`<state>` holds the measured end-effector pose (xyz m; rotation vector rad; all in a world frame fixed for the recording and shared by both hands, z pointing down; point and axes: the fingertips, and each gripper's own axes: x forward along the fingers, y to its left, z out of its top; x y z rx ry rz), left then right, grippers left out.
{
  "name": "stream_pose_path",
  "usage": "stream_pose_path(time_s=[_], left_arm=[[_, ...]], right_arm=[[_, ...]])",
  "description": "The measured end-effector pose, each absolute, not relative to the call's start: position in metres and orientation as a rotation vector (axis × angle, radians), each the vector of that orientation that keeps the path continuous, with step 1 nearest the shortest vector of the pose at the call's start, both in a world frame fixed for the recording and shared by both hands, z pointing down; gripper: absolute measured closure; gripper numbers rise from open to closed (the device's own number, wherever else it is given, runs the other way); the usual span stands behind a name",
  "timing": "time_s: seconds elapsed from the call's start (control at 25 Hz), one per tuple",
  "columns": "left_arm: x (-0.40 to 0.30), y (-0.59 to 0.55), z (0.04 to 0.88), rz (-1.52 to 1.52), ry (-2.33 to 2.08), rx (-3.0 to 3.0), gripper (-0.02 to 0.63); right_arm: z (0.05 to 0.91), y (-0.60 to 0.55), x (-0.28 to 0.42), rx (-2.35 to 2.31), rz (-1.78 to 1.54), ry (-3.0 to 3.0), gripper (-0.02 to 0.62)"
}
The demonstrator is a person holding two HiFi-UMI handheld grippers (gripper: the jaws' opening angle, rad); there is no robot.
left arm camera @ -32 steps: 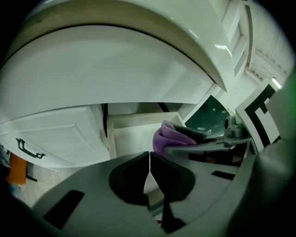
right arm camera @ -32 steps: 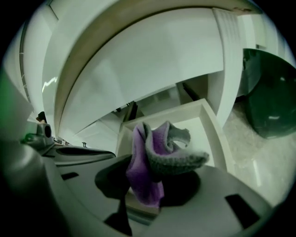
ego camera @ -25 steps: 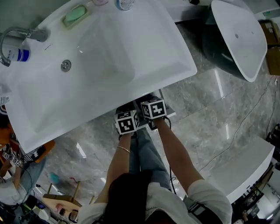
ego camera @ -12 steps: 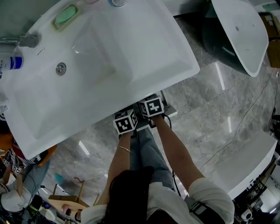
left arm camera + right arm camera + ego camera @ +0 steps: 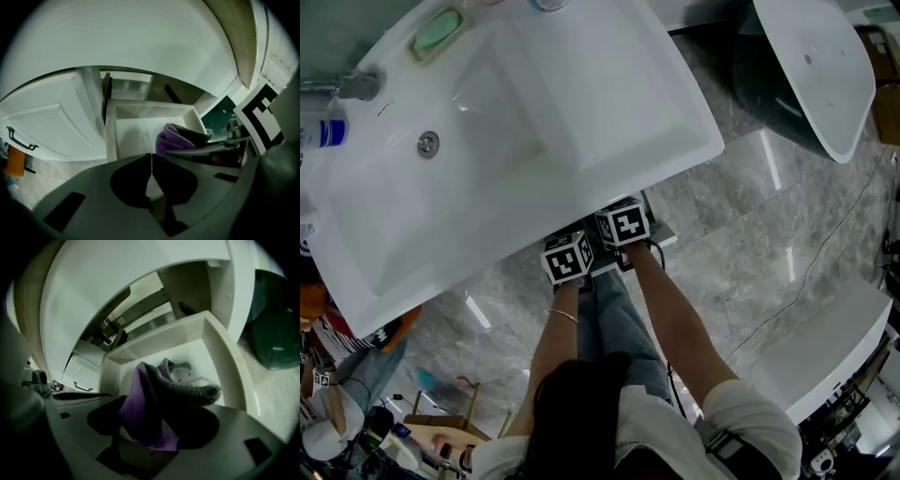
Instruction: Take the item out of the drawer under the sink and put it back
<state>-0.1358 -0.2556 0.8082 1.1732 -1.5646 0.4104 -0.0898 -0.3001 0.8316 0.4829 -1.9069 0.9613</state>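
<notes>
Your right gripper (image 5: 151, 426) has just been opening wide around the cloth (image 5: 143, 401); your left gripper (image 5: 151, 177) is pinched together, empty. Be lifting straight out, leaving it in the drawer (image 5: 226, 363).

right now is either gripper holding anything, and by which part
Nothing is gripped. The right gripper has just been opening its jaws, with the purple-and-grey cloth lying between them. The left gripper is shut, empty.

no readable text, no legible labels
</notes>
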Motion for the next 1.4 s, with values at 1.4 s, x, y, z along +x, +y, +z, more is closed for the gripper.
stream_pose_path(time_s=[1.4], left_arm=[[-0.116, -0.225, 0.626, 0.320, -1.704, 1.397, 0.597]], right_arm=[[0.624, -0.274, -0.055, 0.659, 0.742, -2.238, 0.261]])
